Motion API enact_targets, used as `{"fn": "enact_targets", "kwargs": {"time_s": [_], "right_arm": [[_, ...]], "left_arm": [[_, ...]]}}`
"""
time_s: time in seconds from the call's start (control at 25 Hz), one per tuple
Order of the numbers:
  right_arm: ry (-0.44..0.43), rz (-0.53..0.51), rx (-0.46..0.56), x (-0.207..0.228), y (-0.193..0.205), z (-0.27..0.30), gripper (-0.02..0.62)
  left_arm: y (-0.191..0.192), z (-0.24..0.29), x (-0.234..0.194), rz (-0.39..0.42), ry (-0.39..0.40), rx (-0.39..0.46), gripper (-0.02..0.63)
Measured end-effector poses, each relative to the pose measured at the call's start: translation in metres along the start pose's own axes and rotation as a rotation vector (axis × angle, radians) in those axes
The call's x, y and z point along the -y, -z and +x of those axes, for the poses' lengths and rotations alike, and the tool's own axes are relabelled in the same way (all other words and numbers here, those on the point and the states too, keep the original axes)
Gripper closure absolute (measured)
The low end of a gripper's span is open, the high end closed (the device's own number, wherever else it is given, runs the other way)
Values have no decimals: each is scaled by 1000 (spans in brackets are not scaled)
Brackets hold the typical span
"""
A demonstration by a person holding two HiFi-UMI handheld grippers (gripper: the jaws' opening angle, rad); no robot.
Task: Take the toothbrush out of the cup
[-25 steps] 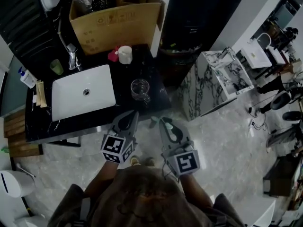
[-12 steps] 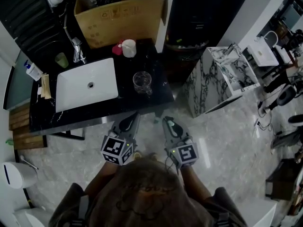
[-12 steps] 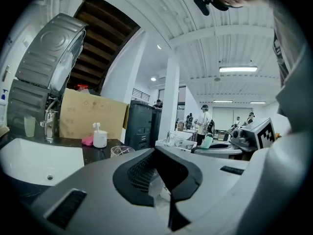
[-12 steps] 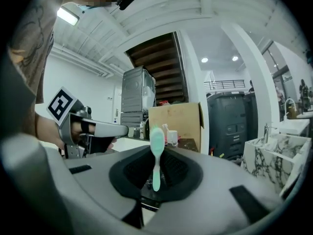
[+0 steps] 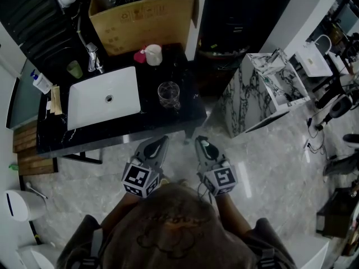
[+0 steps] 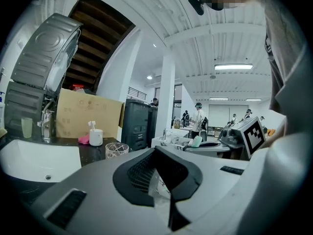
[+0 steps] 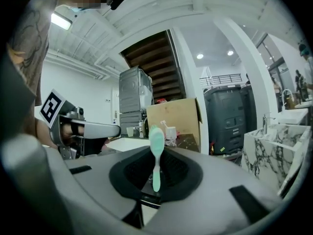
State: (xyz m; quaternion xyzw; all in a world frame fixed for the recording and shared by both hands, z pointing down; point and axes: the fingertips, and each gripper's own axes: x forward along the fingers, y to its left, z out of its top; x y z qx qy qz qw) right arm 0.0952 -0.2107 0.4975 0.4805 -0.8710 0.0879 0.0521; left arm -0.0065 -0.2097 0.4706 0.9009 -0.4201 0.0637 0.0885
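Your right gripper (image 7: 155, 186) clenches the toothbrush (image 7: 156, 148) upright, head up, in its fingers, the cup (image 5: 168, 94) well ahead on the surface (image 5: 188, 115); your left gripper (image 6: 165, 182) is closed, empty.

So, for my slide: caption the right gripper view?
Right gripper holds a mint-green toothbrush upright in shut jaws, sink counter behind.
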Motion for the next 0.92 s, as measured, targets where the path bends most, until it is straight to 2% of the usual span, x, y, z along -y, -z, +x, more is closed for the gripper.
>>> {"fn": "enact_targets", "kwargs": {"time_s": [0.44,0.92], "right_arm": [[-16,-7,39,-11,-16,3,568],[-10,-3,32,-10,-15,4,568]], "left_arm": [[5,-5,-6,-15,-10,-16,604],[8,-4,-10,-20,-26,-30,604]]}}
